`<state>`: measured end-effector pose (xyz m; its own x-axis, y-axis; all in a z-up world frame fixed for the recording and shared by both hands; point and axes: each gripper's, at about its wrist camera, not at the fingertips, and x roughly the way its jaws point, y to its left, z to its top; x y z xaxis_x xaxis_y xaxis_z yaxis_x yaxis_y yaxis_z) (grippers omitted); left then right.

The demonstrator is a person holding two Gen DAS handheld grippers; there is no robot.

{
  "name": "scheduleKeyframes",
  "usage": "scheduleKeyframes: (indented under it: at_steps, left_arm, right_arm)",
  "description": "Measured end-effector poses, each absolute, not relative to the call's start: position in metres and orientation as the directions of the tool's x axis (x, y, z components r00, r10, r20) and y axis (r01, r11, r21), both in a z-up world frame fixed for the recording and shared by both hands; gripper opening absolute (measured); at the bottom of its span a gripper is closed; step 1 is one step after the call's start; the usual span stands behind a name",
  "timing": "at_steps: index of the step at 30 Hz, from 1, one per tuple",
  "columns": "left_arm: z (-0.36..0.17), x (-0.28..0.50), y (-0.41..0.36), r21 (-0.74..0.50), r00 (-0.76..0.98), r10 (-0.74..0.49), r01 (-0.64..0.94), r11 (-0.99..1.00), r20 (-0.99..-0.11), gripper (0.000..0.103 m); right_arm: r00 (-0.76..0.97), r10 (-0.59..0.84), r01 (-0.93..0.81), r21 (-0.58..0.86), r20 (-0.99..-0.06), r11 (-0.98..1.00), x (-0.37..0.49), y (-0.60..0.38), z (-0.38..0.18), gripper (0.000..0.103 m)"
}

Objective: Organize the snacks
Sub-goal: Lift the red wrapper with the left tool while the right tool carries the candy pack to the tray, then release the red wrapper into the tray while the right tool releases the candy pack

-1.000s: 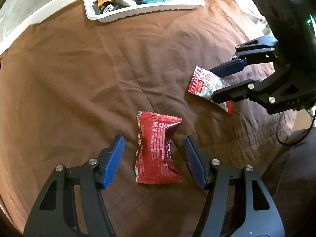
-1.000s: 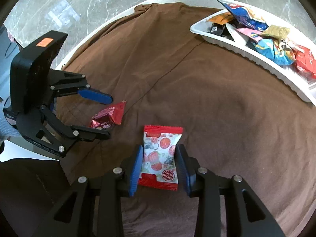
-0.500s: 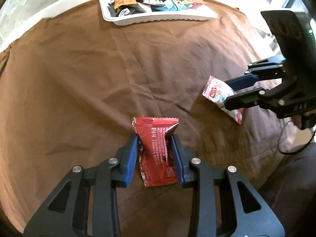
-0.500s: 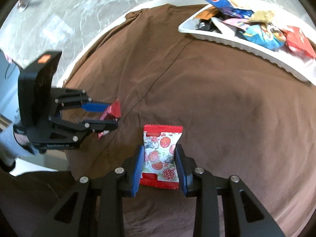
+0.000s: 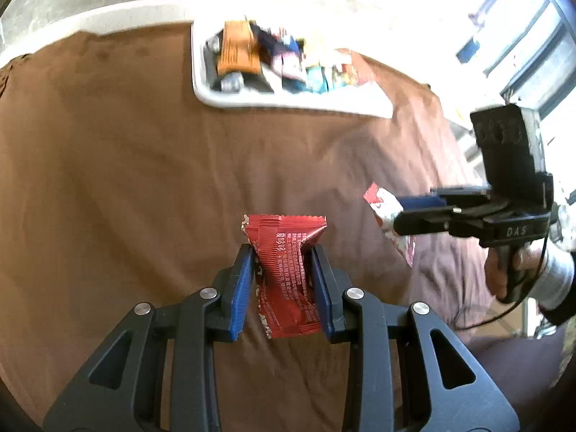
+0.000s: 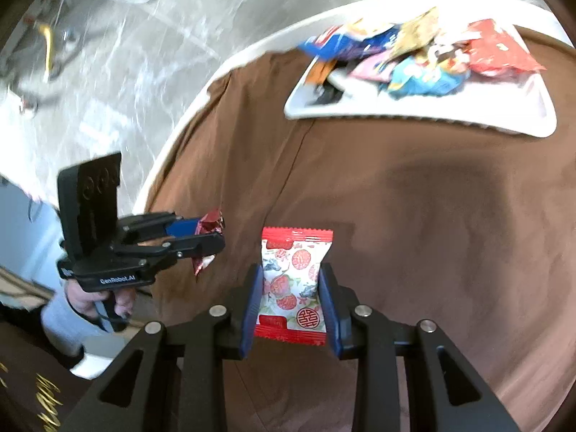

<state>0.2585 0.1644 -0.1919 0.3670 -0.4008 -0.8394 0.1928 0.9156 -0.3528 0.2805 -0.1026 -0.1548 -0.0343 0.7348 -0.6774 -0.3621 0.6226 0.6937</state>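
My left gripper [image 5: 281,252] is shut on a red foil snack packet [image 5: 286,273] and holds it above the brown cloth. My right gripper [image 6: 291,270] is shut on a white packet with red fruit print [image 6: 292,284], also lifted. Each gripper shows in the other's view: the right one [image 5: 399,212] at the right with its packet [image 5: 387,216], the left one [image 6: 212,232] at the left with the red packet [image 6: 210,223]. A white tray [image 5: 288,102] holding several snack packets lies at the far side of the table; it also shows in the right wrist view [image 6: 414,117].
The round table is covered by a brown cloth [image 5: 126,180] with a white rim [image 6: 187,118] showing. Marble floor [image 6: 108,72] lies beyond the edge. A bright window [image 5: 522,54] is at the far right.
Both grippers have lifted their packets off the cloth and moved toward the tray. One second ago the left gripper was open around the red packet; it closed on it.
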Motion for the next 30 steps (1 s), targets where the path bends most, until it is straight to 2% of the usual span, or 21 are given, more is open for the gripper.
scheduleKeyframes:
  at_steps: [10, 18, 22, 26, 27, 28, 30]
  left_arm:
    - [-0.152, 0.356, 0.160, -0.376, 0.436, -0.441, 0.232, 0.897, -0.784, 0.029]
    - [-0.129, 0.443, 0.136, -0.390, 0.462, -0.471, 0.264, 0.882, -0.752, 0.029]
    - [-0.128, 0.476, 0.120, -0.397, 0.462, -0.482, 0.274, 0.876, -0.745, 0.030]
    - [-0.143, 0.507, 0.105, -0.374, 0.445, -0.451, 0.253, 0.892, -0.774, 0.031]
    - [-0.146, 0.512, 0.103, -0.374, 0.441, -0.447, 0.246, 0.894, -0.778, 0.037]
    - [-0.151, 0.517, 0.101, -0.365, 0.439, -0.434, 0.236, 0.900, -0.786, 0.056]
    - [-0.160, 0.522, 0.098, -0.346, 0.438, -0.411, 0.223, 0.911, -0.799, 0.073]
  right_arm:
    - [0.128, 0.774, -0.282, 0.726, -0.619, 0.627, 0.351, -0.140, -0.129, 0.034]
    - [0.270, 0.750, -0.227, 0.718, -0.603, 0.658, 0.414, -0.163, -0.121, 0.034]
    - [0.307, 0.735, -0.204, 0.713, -0.604, 0.671, 0.436, -0.165, -0.125, 0.034]
    - [0.319, 0.706, -0.197, 0.684, -0.633, 0.702, 0.452, -0.162, -0.132, 0.036]
    - [0.322, 0.695, -0.192, 0.675, -0.643, 0.713, 0.455, -0.161, -0.135, 0.036]
    - [0.326, 0.686, -0.187, 0.667, -0.651, 0.722, 0.458, -0.162, -0.137, 0.039]
    - [0.331, 0.654, -0.178, 0.635, -0.681, 0.752, 0.461, -0.160, -0.140, 0.068]
